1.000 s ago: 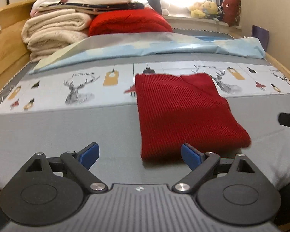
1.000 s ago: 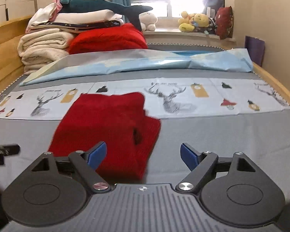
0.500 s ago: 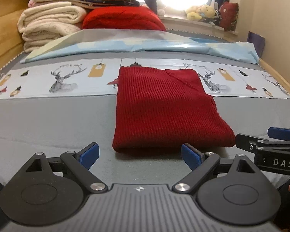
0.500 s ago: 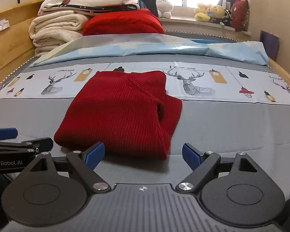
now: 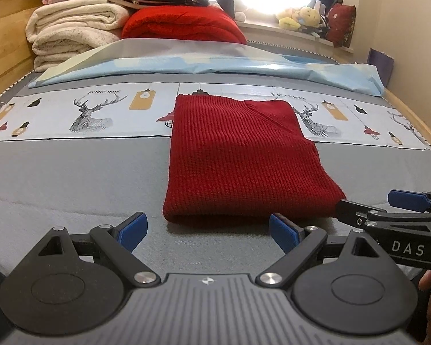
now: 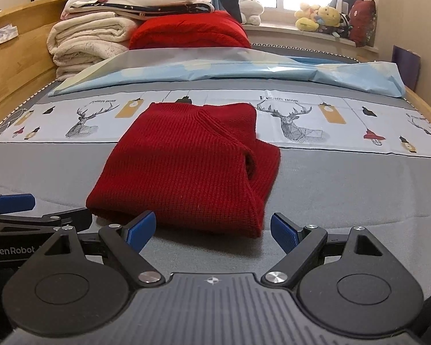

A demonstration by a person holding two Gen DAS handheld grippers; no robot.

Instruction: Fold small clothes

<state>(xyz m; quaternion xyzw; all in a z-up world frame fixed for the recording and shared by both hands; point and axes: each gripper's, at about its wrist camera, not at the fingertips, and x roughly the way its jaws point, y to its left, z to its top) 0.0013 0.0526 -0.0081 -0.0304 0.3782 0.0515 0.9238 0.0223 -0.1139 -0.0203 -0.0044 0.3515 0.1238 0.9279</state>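
A red knitted sweater point(image 5: 241, 158) lies folded into a rectangle on the grey bedspread point(image 5: 71, 178); it also shows in the right wrist view point(image 6: 186, 169), with a sleeve opening at its right side. My left gripper point(image 5: 208, 231) is open and empty, just short of the sweater's near edge. My right gripper point(image 6: 212, 230) is open and empty, just short of the sweater's near right corner. Each gripper shows in the other's view: the right one point(image 5: 388, 215) at the right edge, the left one point(image 6: 28, 215) at the left edge.
A light blue sheet point(image 5: 215, 63) lies across the bed behind the sweater. Stacked cream blankets point(image 5: 71, 34) and a red quilt point(image 5: 184, 24) stand at the back left. Plush toys point(image 6: 324, 17) sit on the windowsill. Wooden bed rails point(image 6: 14, 86) run along both sides.
Both grippers have drawn in toward each other at the sweater's near edge and come to rest. The sweater lies still in its folded shape. Both grippers stay open.
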